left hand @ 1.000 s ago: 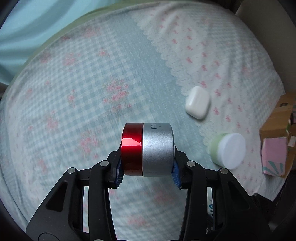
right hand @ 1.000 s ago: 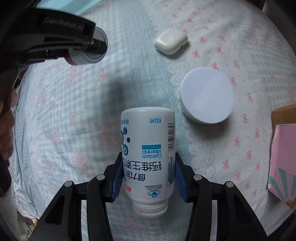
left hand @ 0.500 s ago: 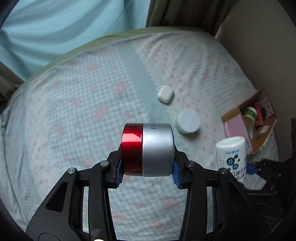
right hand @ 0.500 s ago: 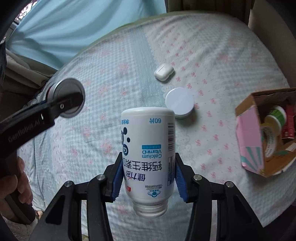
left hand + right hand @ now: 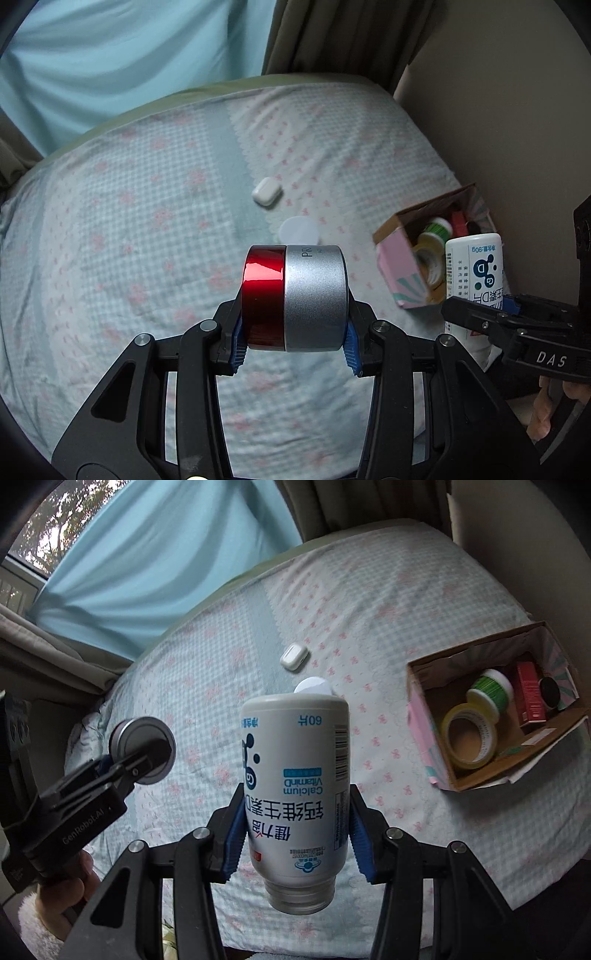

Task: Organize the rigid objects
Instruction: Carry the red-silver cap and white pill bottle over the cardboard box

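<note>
Left gripper (image 5: 293, 326) clamped on red-and-silver jar (image 5: 295, 297), blue pads tight vs both flat ends, jar sideways w/ red half to the left, held in the air above the bedsheet (image 5: 122, 236). Right gripper (image 5: 297, 834) closed on white vitamin bottle (image 5: 295, 782), pads squeezing its sides, bottle upside down w/ neck pointing back toward the cam. Both well above the bed.

On the sheet: white earbud case (image 5: 293, 656), and just nearer than it a white-lidded jar (image 5: 314, 685), partly hidden behind the bottle in right cam. Cardboard box (image 5: 491, 771) off to the right near the bed edge, w/ tape roll (image 5: 469, 740), green-sided tub (image 5: 491, 690) and red box (image 5: 530, 694) inside. Can't tell what the dark round thing in the corner is.
</note>
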Action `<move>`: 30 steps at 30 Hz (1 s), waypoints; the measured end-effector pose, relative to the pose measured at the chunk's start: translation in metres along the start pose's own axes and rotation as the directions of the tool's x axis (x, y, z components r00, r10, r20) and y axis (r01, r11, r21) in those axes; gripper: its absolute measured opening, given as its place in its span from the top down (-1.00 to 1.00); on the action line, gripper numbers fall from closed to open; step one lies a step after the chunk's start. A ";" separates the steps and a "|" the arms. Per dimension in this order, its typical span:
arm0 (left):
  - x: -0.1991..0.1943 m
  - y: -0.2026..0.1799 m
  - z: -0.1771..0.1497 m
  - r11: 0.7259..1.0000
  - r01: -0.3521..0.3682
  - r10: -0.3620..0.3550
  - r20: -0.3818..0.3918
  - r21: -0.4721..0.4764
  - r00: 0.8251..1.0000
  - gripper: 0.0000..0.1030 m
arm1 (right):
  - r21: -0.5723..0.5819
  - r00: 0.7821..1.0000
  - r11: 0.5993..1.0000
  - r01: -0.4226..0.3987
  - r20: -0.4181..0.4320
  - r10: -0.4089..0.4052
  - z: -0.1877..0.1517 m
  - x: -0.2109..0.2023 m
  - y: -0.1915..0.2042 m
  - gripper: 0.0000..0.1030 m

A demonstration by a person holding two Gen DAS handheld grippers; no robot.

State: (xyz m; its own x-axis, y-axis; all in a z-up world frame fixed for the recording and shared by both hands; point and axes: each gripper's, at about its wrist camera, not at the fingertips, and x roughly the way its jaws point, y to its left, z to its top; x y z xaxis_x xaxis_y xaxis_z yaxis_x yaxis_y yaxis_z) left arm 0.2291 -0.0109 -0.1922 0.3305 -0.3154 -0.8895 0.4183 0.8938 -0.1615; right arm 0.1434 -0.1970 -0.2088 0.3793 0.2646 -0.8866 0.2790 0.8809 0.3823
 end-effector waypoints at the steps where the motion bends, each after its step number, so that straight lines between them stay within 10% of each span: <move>1: -0.001 -0.007 0.001 1.000 0.000 0.001 0.005 -0.007 1.000 0.27 | -0.002 1.000 1.000 -0.006 0.006 0.006 0.004 -0.008 -0.010 0.11; 14: 0.041 -0.157 0.023 0.994 -0.026 0.025 -0.007 -0.109 1.000 0.27 | -0.036 0.999 0.999 -0.032 -0.006 0.031 0.069 -0.065 -0.163 0.11; 30: 0.212 -0.253 0.042 0.991 -0.058 0.027 -0.250 -0.118 0.968 0.27 | 0.084 0.982 0.996 -0.014 -0.187 0.030 0.120 0.022 -0.305 0.11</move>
State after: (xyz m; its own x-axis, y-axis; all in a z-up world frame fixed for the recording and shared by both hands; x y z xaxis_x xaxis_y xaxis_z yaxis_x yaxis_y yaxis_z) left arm 0.2292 -0.3173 -0.3218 0.1192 -0.2016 -0.9722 0.2960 0.9419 -0.1590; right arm 0.1723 -0.5074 -0.3135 0.2156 0.3597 -0.9078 0.3469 0.8408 0.4156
